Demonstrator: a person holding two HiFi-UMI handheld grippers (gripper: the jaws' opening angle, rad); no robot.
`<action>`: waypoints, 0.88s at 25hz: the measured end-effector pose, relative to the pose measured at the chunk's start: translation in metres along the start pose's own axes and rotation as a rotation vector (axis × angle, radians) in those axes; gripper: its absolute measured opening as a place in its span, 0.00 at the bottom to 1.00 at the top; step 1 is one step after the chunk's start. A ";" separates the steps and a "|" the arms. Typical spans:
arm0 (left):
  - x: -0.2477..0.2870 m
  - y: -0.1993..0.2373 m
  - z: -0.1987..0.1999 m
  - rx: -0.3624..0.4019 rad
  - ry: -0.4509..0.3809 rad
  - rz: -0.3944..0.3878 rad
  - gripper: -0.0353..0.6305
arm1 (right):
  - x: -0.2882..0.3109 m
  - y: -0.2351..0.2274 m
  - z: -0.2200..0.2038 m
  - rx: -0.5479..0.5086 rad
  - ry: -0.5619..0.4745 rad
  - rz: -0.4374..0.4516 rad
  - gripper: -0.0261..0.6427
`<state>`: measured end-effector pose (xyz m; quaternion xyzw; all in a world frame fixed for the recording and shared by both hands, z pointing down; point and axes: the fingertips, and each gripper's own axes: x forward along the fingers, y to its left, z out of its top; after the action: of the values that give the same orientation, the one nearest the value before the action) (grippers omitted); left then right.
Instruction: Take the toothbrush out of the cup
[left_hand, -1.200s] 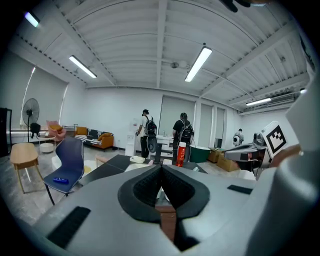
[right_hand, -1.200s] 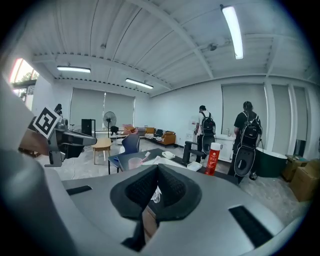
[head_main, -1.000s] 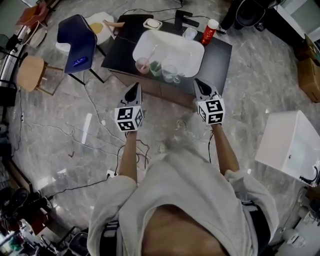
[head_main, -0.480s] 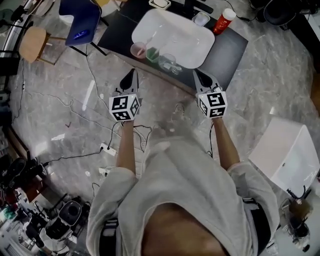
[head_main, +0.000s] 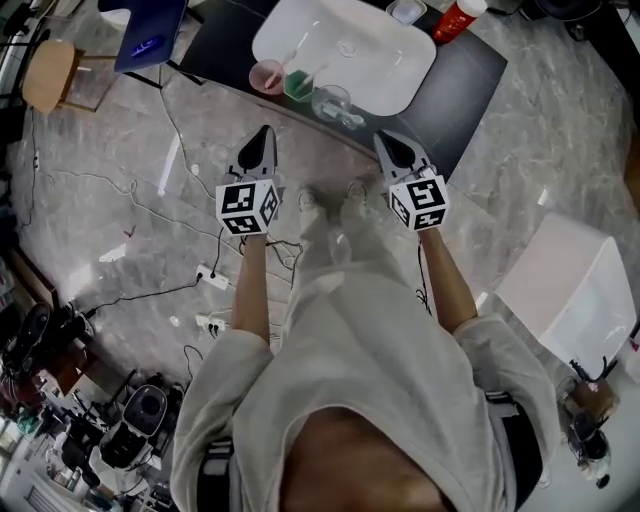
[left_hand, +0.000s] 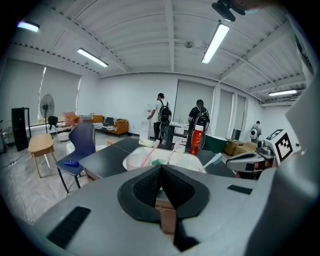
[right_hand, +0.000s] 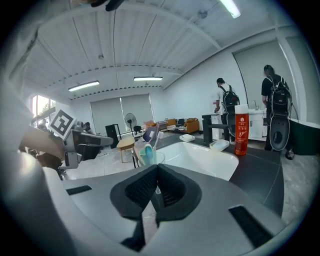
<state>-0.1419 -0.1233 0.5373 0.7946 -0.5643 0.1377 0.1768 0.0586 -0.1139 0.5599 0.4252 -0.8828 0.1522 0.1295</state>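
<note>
Head view shows both claws in front of you, short of the black table (head_main: 470, 85) and touching nothing. Your left claw (head_main: 266, 132) is pressed together with nothing in it, and your right claw (head_main: 381, 139) is pressed together and empty as well.

The cups stand at the near edge of the white sink (head_main: 390, 60), ahead of both claws. The pink cup (head_main: 266, 77) is straight ahead of the left claw, a green one (head_main: 298, 84) is just beside it, and the clear cup (head_main: 333, 100) is more toward the right claw. A pink toothbrush (left_hand: 150, 149) leans out ahead of the left claw, and a mint toothbrush (right_hand: 146, 152) stands ahead of the right claw.

I think the step now is the approach. Spread one claw before you arrive, not at the cup. Pinch the handle above the rim and lift along its lean, because the cup looks light and could tip. The other claw can hold the cup steady.

Some things are not clear. Each claw's own body hides the lower part of the cups. In the head view the handles are too small to follow. I cannot tell which toothbrush is the one wanted
</note>
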 end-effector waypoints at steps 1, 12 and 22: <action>0.002 0.002 -0.002 0.001 0.003 -0.007 0.09 | 0.002 0.002 -0.003 0.000 0.002 -0.001 0.06; 0.000 0.028 -0.008 0.003 0.027 -0.024 0.09 | 0.047 0.018 -0.009 0.015 0.004 -0.015 0.27; -0.005 0.044 -0.014 0.006 0.043 -0.004 0.09 | 0.069 0.022 -0.001 0.031 -0.021 -0.009 0.13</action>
<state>-0.1855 -0.1259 0.5531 0.7932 -0.5583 0.1559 0.1867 -0.0004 -0.1492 0.5821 0.4328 -0.8797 0.1607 0.1141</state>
